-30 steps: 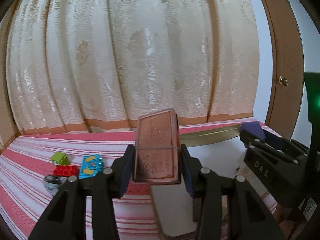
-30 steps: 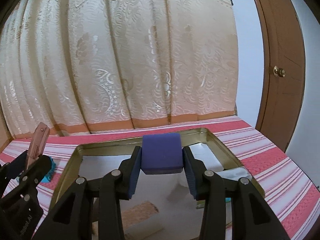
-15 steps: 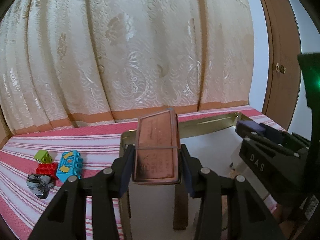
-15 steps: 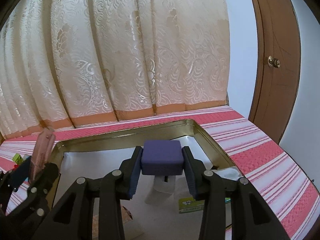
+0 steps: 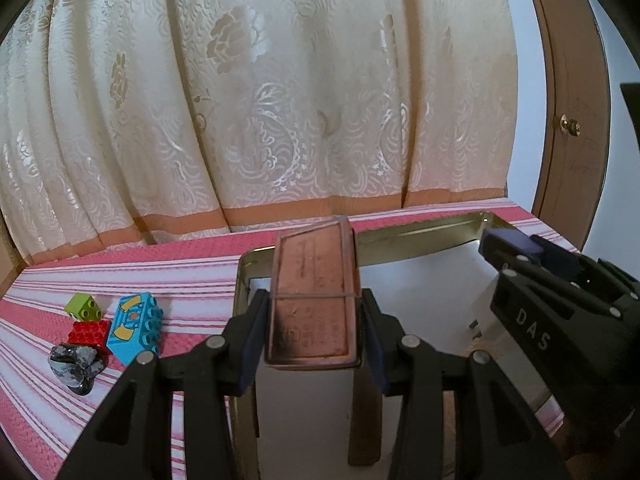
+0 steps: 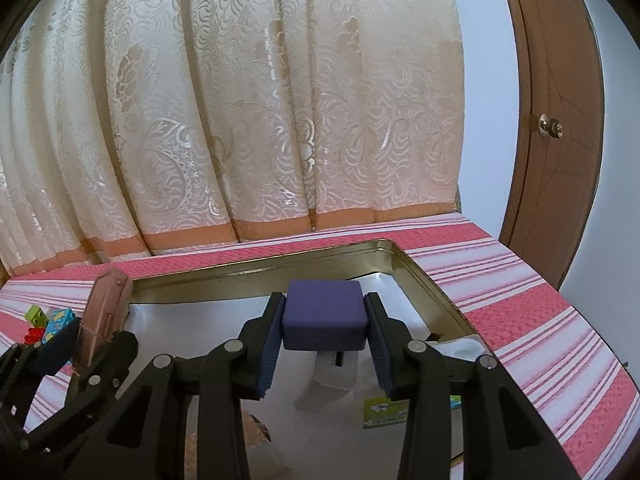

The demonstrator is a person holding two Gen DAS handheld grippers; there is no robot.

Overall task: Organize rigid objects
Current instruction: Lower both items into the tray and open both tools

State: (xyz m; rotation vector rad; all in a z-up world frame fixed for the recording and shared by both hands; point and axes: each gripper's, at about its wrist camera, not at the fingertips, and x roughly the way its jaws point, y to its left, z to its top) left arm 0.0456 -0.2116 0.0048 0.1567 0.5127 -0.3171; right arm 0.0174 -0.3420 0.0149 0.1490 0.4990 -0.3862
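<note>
The copper-coloured case (image 5: 312, 300) is sitting clamped in the left gripper (image 5: 312, 340) above the metal tray (image 5: 420, 236). In the right wrist view, the right gripper (image 6: 324, 340) is squeezing a purple block (image 6: 324, 316) over the tray.

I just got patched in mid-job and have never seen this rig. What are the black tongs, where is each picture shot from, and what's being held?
These are two hand-held claws, each carrying a fisheye camera looking along its fingers. In the left view, the left claw is shut on a flat copper-pink rectangular case. In the right view, the right claw is shut on a dark blue cube-like block. Both hang over a shallow gold-rimmed metal tray on a red-and-white striped cloth. Left of the tray lie toy bricks and a grey stone.
</note>
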